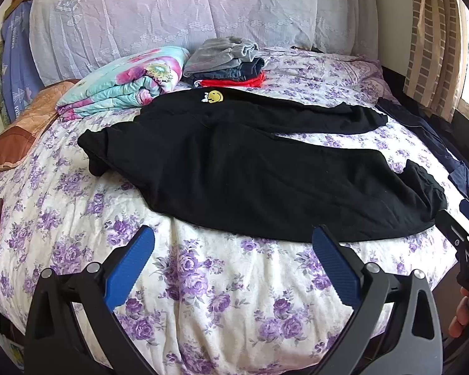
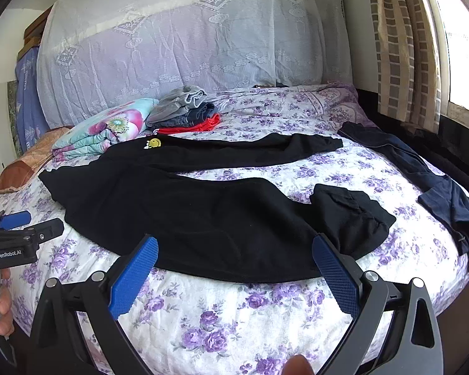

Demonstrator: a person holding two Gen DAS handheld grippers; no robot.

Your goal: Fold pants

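Black pants (image 1: pixel 240 162) (image 2: pixel 184 212) with a yellow smiley patch (image 1: pixel 215 96) (image 2: pixel 154 142) lie spread across the flowered bedspread (image 1: pixel 203 281) (image 2: pixel 234 306), waist to the left, legs running right. The near leg's cuff (image 1: pixel 422 193) (image 2: pixel 350 218) is folded back on itself. My left gripper (image 1: pixel 233 243) hovers open just short of the pants' near edge, nothing between its blue pads. My right gripper (image 2: pixel 234 250) is open too, above the near leg's edge, its right pad close to the cuff. Each gripper shows at the other view's edge (image 1: pixel 467 228) (image 2: pixel 15 228).
A folded flowered quilt (image 1: pixel 125 81) (image 2: pixel 103 131) and a stack of folded clothes (image 1: pixel 228 62) (image 2: pixel 187 109) sit behind the pants. Dark blue garments (image 1: pixel 434 143) (image 2: pixel 437 187) lie at the bed's right edge. A lace-covered headboard (image 1: pixel 187 9) and a curtain (image 2: pixel 400 47) stand behind.
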